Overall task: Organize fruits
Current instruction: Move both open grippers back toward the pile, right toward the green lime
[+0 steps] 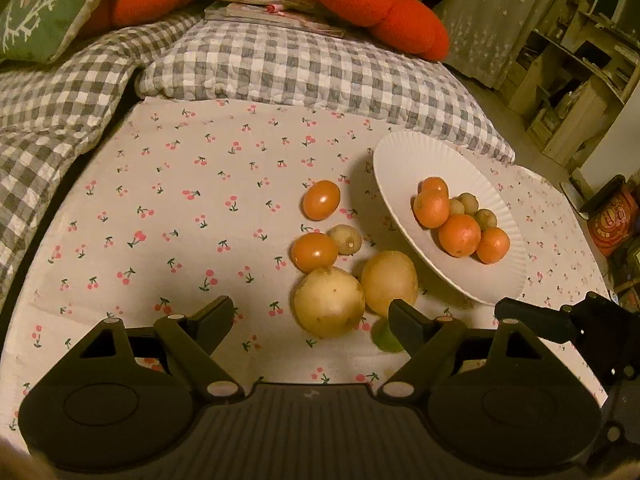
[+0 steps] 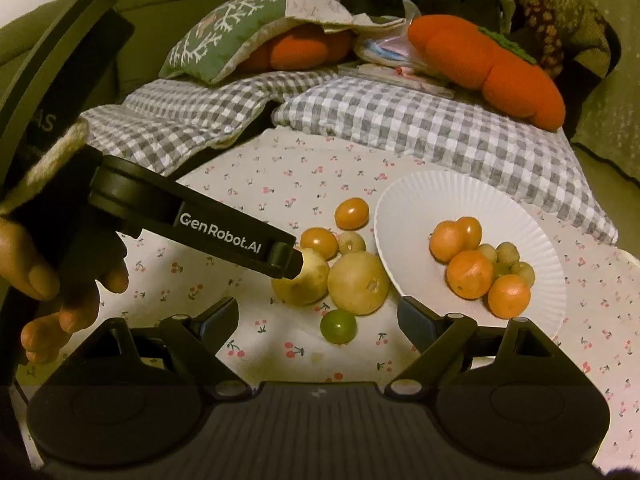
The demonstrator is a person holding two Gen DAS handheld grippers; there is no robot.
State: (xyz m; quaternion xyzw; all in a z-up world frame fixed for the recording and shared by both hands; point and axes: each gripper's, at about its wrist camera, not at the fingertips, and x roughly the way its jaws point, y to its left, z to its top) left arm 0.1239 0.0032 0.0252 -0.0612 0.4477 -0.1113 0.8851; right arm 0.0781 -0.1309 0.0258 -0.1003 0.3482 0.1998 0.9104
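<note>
Fruit lies scattered on a white cloth printed with small red cherries (image 1: 192, 184), which covers a bed beside a grey-and-white checked quilt (image 1: 280, 60). At about 2 o'clock in the left wrist view sits a white fluted paper plate (image 1: 400, 160); it holds four orange tangerines (image 1: 459, 235) and a few small tan round fruits (image 1: 468, 203) bunched together.

Left of the plate, loose on the cloth, are two glossy orange oval tomatoes (image 1: 321, 200), one small tan round fruit (image 1: 345, 239) just beside the nearer tomato, and two large pale yellow round fruits (image 1: 329, 303) touching each other. A small green round fruit (image 2: 338, 326) lies just below that pair, at 6 o'clock from them in the right wrist view.

The left claw (image 1: 312, 314) hangs over the cloth with its jaws spread wide and nothing between the pads; the large yellow fruits sit just ahead of it, between the fingertips' lines but not touched. In the right wrist view its black finger crosses in front of one yellow fruit, and a person's hand (image 2: 60, 280) grips its handle.

The right claw (image 2: 318, 312) is likewise wide apart and empty, with the green fruit lying just ahead of the gap between its fingertips.

Orange knitted cushions (image 1: 372, 4) and a green pillow (image 1: 44, 4) rest at 12 o'clock.
</note>
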